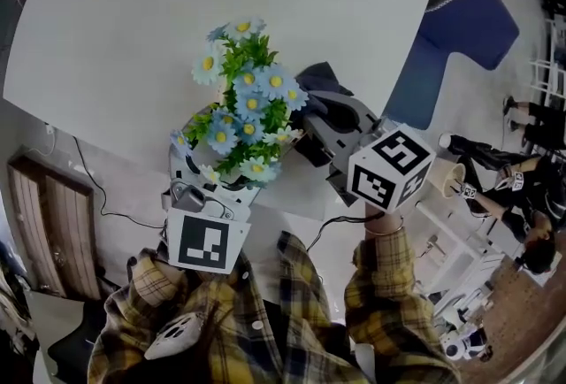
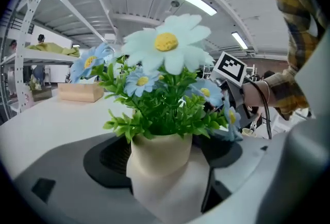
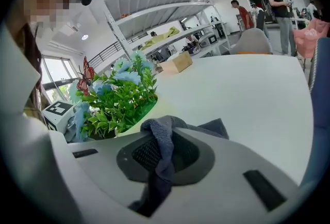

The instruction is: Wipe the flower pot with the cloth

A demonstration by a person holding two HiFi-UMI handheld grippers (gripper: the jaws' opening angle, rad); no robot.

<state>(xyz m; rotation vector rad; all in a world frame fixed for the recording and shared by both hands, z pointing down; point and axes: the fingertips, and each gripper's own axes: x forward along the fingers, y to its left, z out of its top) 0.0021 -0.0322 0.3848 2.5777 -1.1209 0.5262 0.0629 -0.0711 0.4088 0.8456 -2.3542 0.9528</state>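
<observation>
Left gripper (image 2: 166, 166) jaws clamped on cream flower pot (image 2: 157, 148), at near edge of white table (image 1: 133, 37). Right gripper (image 3: 166, 158) jaws pinched on dark grey cloth (image 3: 161, 138), just beside blue flowers (image 1: 252, 103), on right.

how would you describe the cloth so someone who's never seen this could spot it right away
Start at the big white table and find the flower pot of blue daisies near its near edge. Just to its right, the right gripper is shut on the cloth: a dark blue-grey, knitted-looking rag, the only soft, crumpled thing there.
</observation>
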